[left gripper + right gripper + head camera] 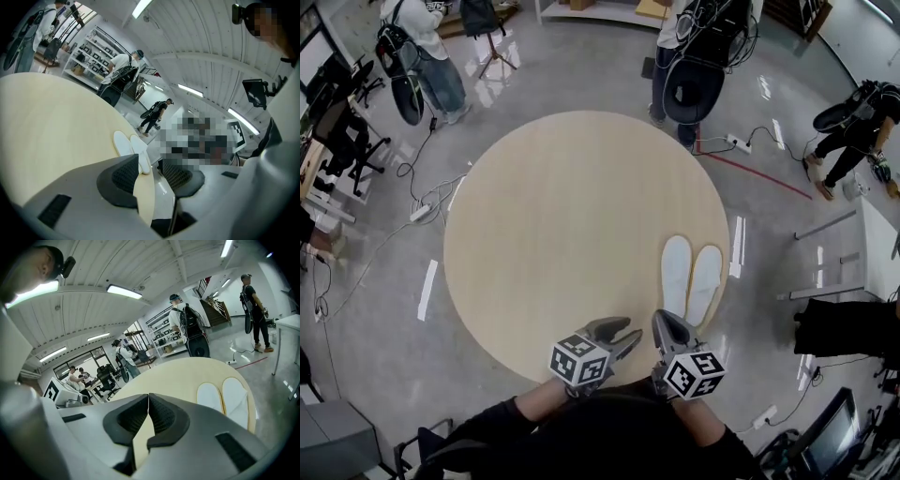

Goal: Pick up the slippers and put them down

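The left gripper's [152, 176] fingers [123, 177] stand wide apart with nothing between them; through the gap only the table's [51, 126] near edge and the floor [161, 185] beyond it show. The right gripper's [148, 414] fingers [164, 416] are closed, their tips meeting, and they hold nothing.

In the head view the left gripper [628, 330] and the right gripper [667, 323] sit close together over the near edge of the round table [562, 216], close to the person's body, each pointing across the tabletop. Each carries its marker cube [579, 361] behind the jaws.

The slippers [691, 278] lie flat on the table, a white pair side by side, close to the table's right edge. They are just beyond the right gripper, apart from it, and neither gripper touches them. The right gripper view shows the slippers [225, 397] to the right of its closed jaws, near the rim of the table [183, 371]. The left gripper view shows the slippers [131, 145] just past its left finger, further along the table edge.

Further out, cables [412, 187] and a power strip [738, 143] lie on the grey floor [769, 234]. A person [422, 47] stands beyond the table at the upper left, a second person [694, 66] stands at its far side, and a third person [853, 127] bends over at the right.
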